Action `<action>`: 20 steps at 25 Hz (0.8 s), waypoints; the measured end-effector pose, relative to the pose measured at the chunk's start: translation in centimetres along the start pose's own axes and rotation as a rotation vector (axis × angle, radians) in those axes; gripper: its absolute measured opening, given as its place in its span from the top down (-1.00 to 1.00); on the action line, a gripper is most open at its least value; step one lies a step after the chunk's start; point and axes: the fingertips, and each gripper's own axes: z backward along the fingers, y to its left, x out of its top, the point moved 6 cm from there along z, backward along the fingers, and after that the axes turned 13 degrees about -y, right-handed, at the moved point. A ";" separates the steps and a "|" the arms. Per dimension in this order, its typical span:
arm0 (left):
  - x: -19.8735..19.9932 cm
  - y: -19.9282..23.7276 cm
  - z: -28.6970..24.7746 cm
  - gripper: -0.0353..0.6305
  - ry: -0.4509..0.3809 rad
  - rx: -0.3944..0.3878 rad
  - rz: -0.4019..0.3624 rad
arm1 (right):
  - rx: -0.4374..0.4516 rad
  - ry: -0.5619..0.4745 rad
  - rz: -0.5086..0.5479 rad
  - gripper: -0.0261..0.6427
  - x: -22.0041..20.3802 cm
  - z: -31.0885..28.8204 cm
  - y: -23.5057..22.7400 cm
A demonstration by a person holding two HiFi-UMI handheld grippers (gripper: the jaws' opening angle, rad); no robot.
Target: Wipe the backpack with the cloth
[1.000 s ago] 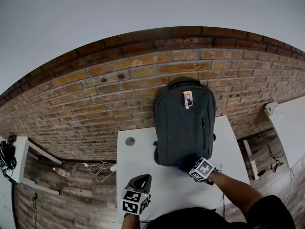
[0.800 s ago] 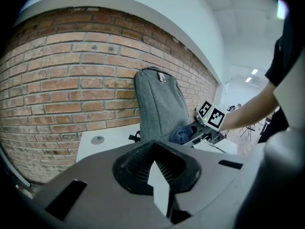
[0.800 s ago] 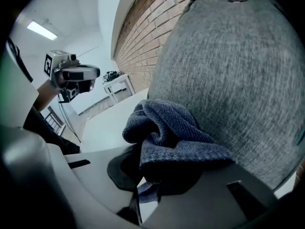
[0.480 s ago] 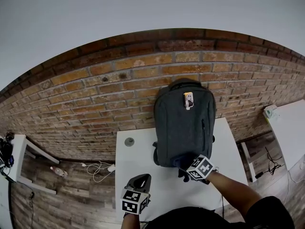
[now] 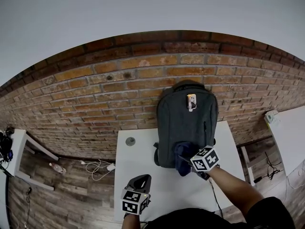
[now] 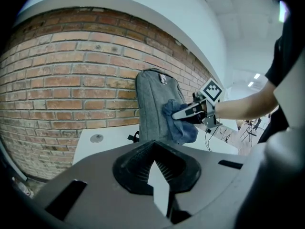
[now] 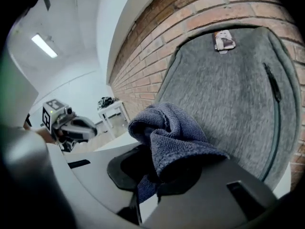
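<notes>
One: Since a second ago, what has moved?
Two: Right gripper (image 7: 159, 180) has climbed from the backpack's (image 5: 186, 120) bottom edge onto its lower front, taking the cloth (image 5: 183, 151) with it. Left gripper (image 6: 155, 160) has kept its place at the table's 7 o'clock.

One: How are the claws?
Two: The right one is clenched on the blue cloth. The cloth bunches out of the jaws and presses on the grey fabric at the pack's 6 o'clock. The left one has its jaws drawn together on nothing, well apart from the pack.

One: What's around?
Two: The backpack stands upright at 12 to 1 o'clock on the white table (image 5: 143, 166), its back against the brick wall (image 5: 95, 94). A small round disc (image 5: 130, 141) lies at the table's 10 o'clock, apart from the pack. Out at 9 o'clock, cables (image 5: 97, 167) lie on the wooden floor (image 5: 71, 190) near a white side table (image 5: 19, 149). Only the cloth sits between the right gripper and the pack.

One: Anything inside the pack?
Two: Its contents don't show. A zip (image 5: 205, 128) runs down its 3 o'clock side and a tag (image 5: 191, 100) hangs at its 12 o'clock.

One: The count?
Two: One backpack, one cloth, one disc, one tag, two grippers.
</notes>
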 end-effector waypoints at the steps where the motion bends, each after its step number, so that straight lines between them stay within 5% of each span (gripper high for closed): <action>1: 0.0 0.1 0.1 0.95 -0.001 0.004 0.000 | -0.010 -0.011 -0.008 0.78 0.7 -0.1 -0.3; 10: -0.5 0.9 0.6 0.95 -0.013 0.029 0.015 | -0.073 -0.045 -0.045 0.78 5.7 -1.3 -2.8; 20: -0.3 1.9 0.9 0.95 -0.024 0.032 0.023 | -0.211 -0.129 0.091 0.78 15.6 -2.1 -7.4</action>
